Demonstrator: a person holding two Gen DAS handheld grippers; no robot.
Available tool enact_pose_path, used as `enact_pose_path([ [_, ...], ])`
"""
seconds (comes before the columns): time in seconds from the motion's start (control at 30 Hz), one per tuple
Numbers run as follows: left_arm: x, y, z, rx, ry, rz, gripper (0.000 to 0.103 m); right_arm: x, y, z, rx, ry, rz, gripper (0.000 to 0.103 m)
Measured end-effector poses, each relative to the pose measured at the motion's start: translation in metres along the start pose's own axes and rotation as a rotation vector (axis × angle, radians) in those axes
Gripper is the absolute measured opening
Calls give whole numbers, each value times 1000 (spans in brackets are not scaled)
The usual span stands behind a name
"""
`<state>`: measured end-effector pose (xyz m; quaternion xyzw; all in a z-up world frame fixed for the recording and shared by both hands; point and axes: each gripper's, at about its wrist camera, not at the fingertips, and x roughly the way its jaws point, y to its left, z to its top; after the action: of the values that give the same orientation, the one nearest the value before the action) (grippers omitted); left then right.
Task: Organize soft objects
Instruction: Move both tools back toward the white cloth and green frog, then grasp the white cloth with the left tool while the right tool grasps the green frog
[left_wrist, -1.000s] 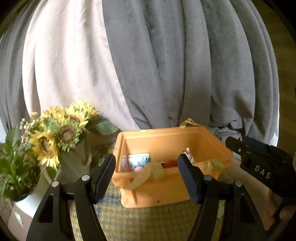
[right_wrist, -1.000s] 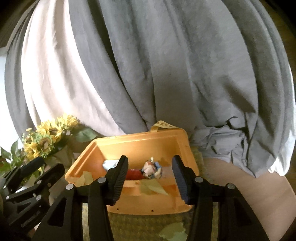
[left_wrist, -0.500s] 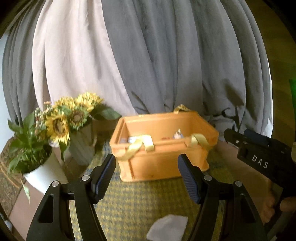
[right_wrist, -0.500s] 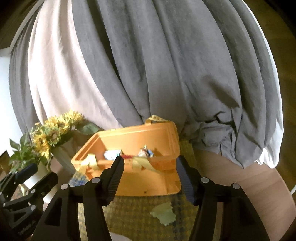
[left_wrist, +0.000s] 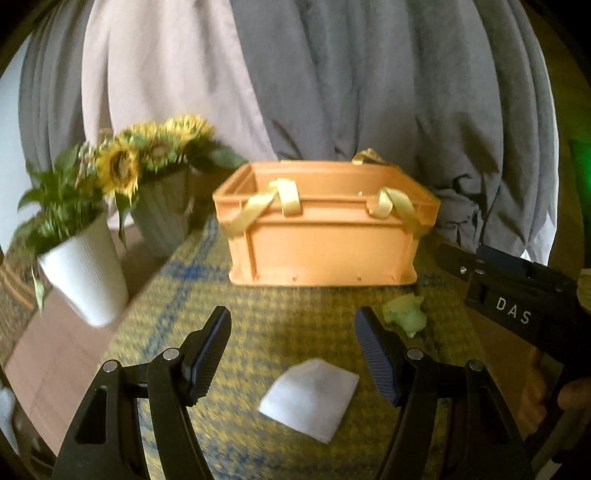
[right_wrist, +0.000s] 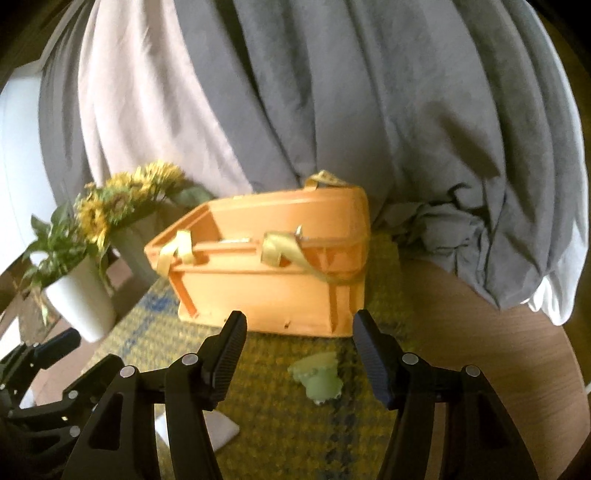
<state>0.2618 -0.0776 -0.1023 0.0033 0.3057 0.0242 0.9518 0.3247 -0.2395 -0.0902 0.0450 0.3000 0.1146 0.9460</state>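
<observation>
Since both soft items lie loose on the mat, we list them first and work outward.
White cloth (left_wrist: 309, 398): flat on the woven mat (left_wrist: 258, 325), in front of the crate, lying below the left gripper's open span; we judge it the left hand's likely pick.
Green soft piece (right_wrist: 318, 376): crumpled, on the mat between cloth and crate, near the crate's front right corner; it sits below the right gripper's span.
Left gripper (left_wrist: 293, 354): jaws parted, nothing between them, above the cloth.
Right gripper (right_wrist: 299, 349): jaws have just been opening, nothing between them.
Orange crate (left_wrist: 325, 243): open-topped, upright at the mat's far side, yellow ribbons (left_wrist: 266, 203) draped over its front rim; we take it as the destination.
Edges: table edge curves close on the right; curtain (left_wrist: 332, 74) hangs just behind the crate.
Open room: bare mat around both pieces; white pot (left_wrist: 86, 280) and sunflowers (left_wrist: 122, 166) crowd the left.
</observation>
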Motion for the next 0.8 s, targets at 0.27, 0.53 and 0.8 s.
enact_pose_path([
  [0.27, 16, -16, -22, 19, 38, 32, 68, 21, -14, -19, -32, 67, 36, 61],
  [0.53, 38, -16, -34, -2, 81, 35, 68, 46, -18, -37, -27, 127, 49, 61],
  [0.8, 61, -16, -46, -20, 116, 42, 68, 71, -22, -47, -56, 176, 46, 61],
])
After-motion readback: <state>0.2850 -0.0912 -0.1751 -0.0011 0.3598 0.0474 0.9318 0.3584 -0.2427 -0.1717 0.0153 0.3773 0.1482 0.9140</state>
